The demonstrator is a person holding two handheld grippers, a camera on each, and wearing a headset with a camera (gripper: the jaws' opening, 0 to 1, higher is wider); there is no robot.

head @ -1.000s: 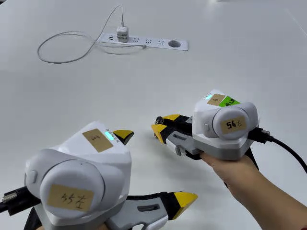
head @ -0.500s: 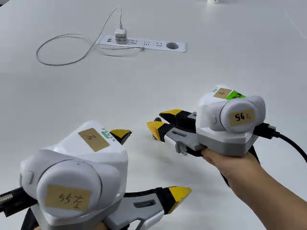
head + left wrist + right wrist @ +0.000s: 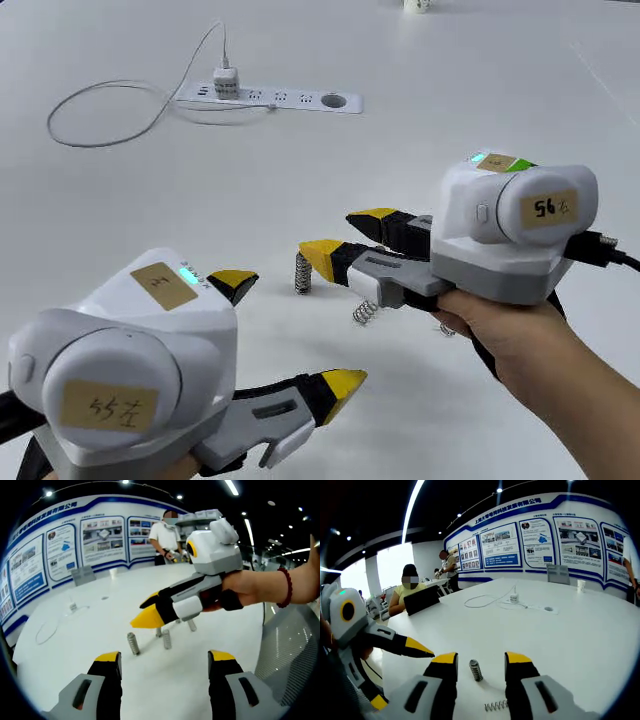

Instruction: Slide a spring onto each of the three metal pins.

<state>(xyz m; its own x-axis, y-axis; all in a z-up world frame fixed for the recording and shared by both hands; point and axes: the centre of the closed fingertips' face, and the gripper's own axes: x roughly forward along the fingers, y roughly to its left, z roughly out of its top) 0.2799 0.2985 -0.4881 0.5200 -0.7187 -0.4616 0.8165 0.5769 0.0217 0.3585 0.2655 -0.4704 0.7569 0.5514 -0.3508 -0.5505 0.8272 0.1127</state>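
1. Right hand-held gripper [image 3: 348, 232] and left hand-held gripper [image 3: 290, 330] hang open, empty.
2. One coiled steel spring [image 3: 302, 272] stands upright on the white counter [image 3: 200, 200], seemingly pinned.
3. Loose steel spring [image 3: 366, 312] lies nearby, unfitted.

Head view: high at the near side, looking down and forward over the white table [image 3: 420, 140] to the far power strip [image 3: 270, 98]. Left gripper view: low, near the tabletop, facing the right gripper [image 3: 146, 611]. Right gripper view: low, facing the far wall [image 3: 535, 535]. All share the upright spring [image 3: 476, 670].
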